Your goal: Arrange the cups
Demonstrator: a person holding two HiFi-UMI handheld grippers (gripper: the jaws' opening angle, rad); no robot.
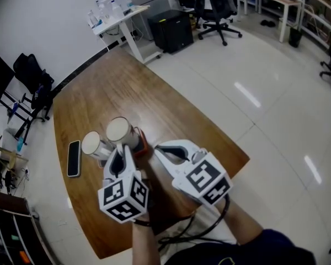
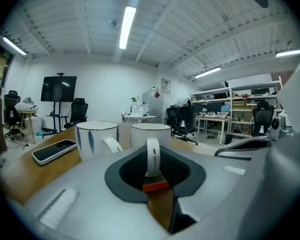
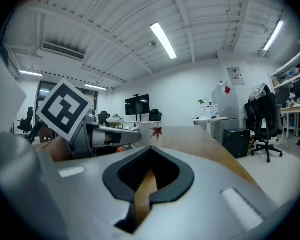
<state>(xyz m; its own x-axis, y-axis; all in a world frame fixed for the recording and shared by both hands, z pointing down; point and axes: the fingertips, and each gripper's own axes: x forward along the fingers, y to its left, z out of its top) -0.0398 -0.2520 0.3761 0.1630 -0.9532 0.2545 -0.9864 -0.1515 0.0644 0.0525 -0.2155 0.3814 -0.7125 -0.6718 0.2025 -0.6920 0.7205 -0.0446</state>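
Alignment step, I'd judge: left tongs (image 1: 119,158) clenched, empty, with the handle (image 2: 152,156) of the cup (image 1: 121,131) farther from the phone (image 1: 73,158) lined up at their notch. Other cup (image 1: 92,144) stands just beside the phone on the counter (image 1: 127,87). Right tongs (image 1: 168,154) clenched, empty. Next: release left, pinch handle.

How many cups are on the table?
2. The blue-marked cup stands nearest the phone. The second cup stands beside it, its handle between the fingers of the left gripper. I see none hidden.
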